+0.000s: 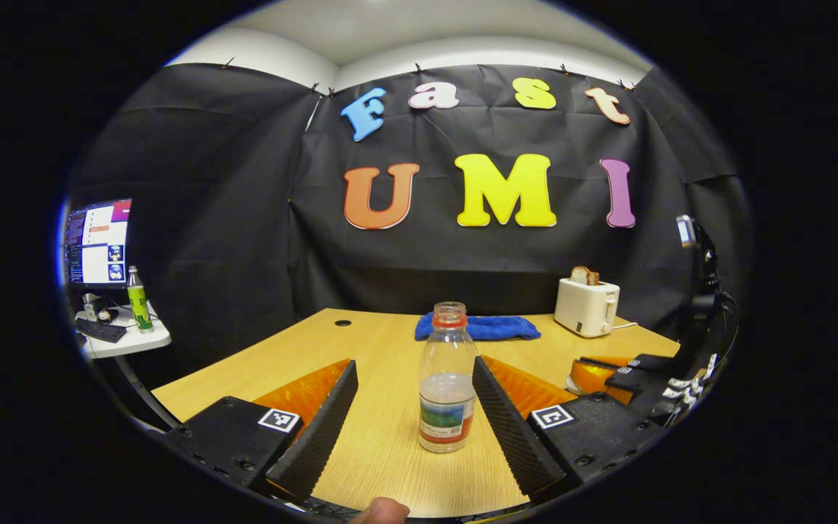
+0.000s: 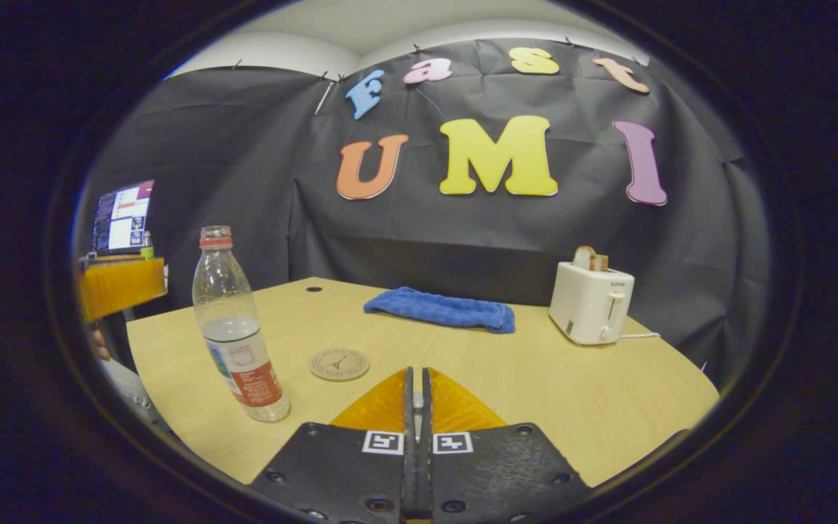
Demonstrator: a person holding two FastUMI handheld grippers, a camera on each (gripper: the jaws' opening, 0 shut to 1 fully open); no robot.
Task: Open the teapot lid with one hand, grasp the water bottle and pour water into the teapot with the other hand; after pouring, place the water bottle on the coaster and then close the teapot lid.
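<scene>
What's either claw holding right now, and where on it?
Nothing. Left claw is open around the water bottle, fingers clear of it. Right claw is shut, empty.

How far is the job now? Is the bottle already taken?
Nothing looks done yet. In hand: the open left gripper flanks the water bottle, standing uncapped on the table, fingers not touching it. The right gripper is shut, holding nothing. Left: lid, pouring, setting the bottle on the bare coaster.

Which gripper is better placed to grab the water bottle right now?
Left. The left gripper is open with the water bottle standing between its fingers, near the right one. The right gripper is shut, holds nothing, and the bottle stands off to its left.
</scene>
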